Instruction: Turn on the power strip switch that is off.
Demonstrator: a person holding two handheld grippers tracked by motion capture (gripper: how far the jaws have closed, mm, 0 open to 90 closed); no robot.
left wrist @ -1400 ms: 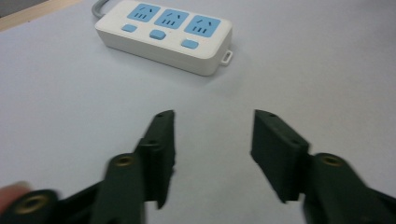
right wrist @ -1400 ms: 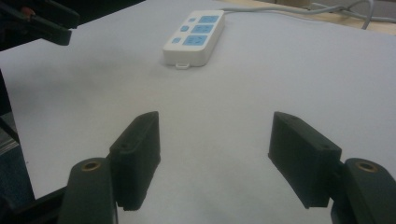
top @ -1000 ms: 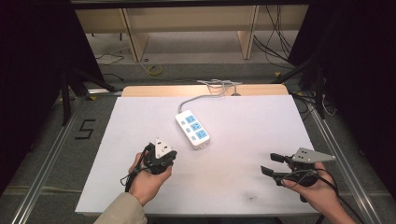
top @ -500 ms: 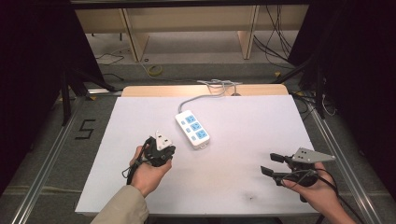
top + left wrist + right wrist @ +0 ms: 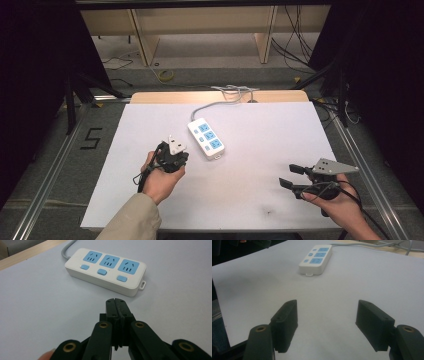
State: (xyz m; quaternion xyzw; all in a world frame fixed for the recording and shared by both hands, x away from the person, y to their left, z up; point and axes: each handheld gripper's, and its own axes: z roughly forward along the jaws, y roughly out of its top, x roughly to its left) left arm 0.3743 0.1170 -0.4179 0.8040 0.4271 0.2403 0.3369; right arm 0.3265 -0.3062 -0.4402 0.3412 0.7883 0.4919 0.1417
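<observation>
Left gripper view: the power strip [image 5: 106, 271] is seen in the upper centre of the frame, just beyond the left gripper [image 5: 116, 305], whose jaws are pressed together on nothing. No brand or writing can be read on it. At lower right of the high view, the right gripper [image 5: 291, 176] is held wide apart, far from the strip.

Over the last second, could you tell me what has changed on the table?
The left hand-held gripper, jaws shut, has crept forward and slightly right, toward the power strip. It grips nothing. The right hand-held gripper stays open near the table's front right corner, and the strip has not moved.
</observation>
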